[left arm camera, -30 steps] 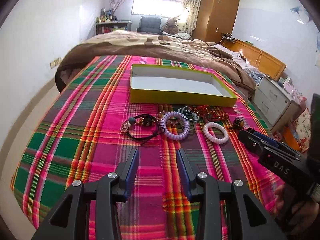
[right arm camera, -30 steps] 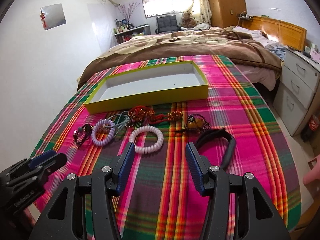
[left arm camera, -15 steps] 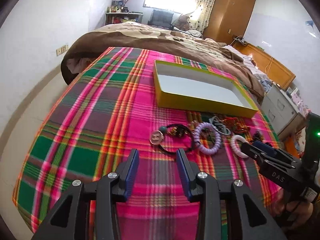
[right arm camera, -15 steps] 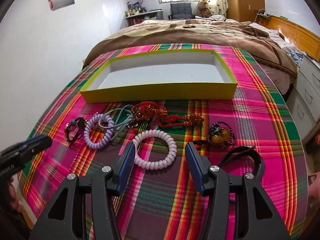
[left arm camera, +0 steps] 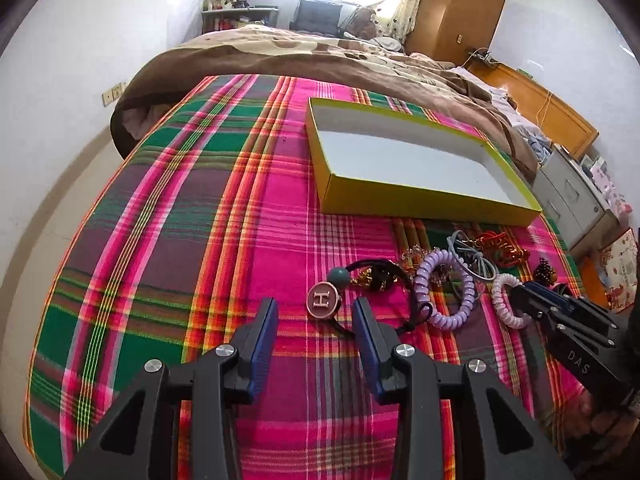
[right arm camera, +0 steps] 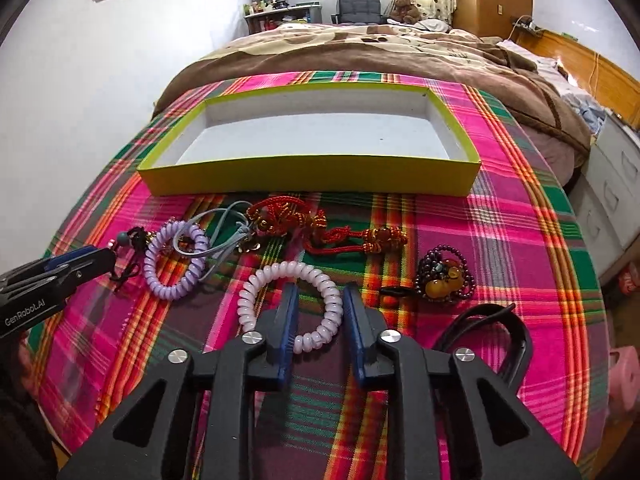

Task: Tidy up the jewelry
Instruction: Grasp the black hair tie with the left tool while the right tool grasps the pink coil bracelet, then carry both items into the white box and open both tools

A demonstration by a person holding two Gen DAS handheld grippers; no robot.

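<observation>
An empty yellow box (left arm camera: 416,196) (right arm camera: 312,172) lies on the plaid blanket. Before it lie jewelry pieces: a black cord with a round "H" pendant (left arm camera: 323,300), a purple coil bracelet (left arm camera: 444,292) (right arm camera: 176,264), a pale pink coil bracelet (right arm camera: 292,304) (left arm camera: 505,300), a red knot charm (right arm camera: 320,228), a dark bead bracelet with amber beads (right arm camera: 444,276). My left gripper (left arm camera: 316,312) is open, its fingertips flanking the pendant. My right gripper (right arm camera: 318,300) is open, its fingers straddling the near right rim of the pink coil bracelet.
A black strap (right arm camera: 500,332) lies at the right near the blanket's edge. A brown quilt (right arm camera: 360,52) covers the bed behind the box. Grey drawers (right arm camera: 616,188) stand to the right. A white wall runs along the left.
Both grippers have moved forward and down. The left one has closed in on the "H" pendant, the right one on the pink coil bracelet. Both stay open.
</observation>
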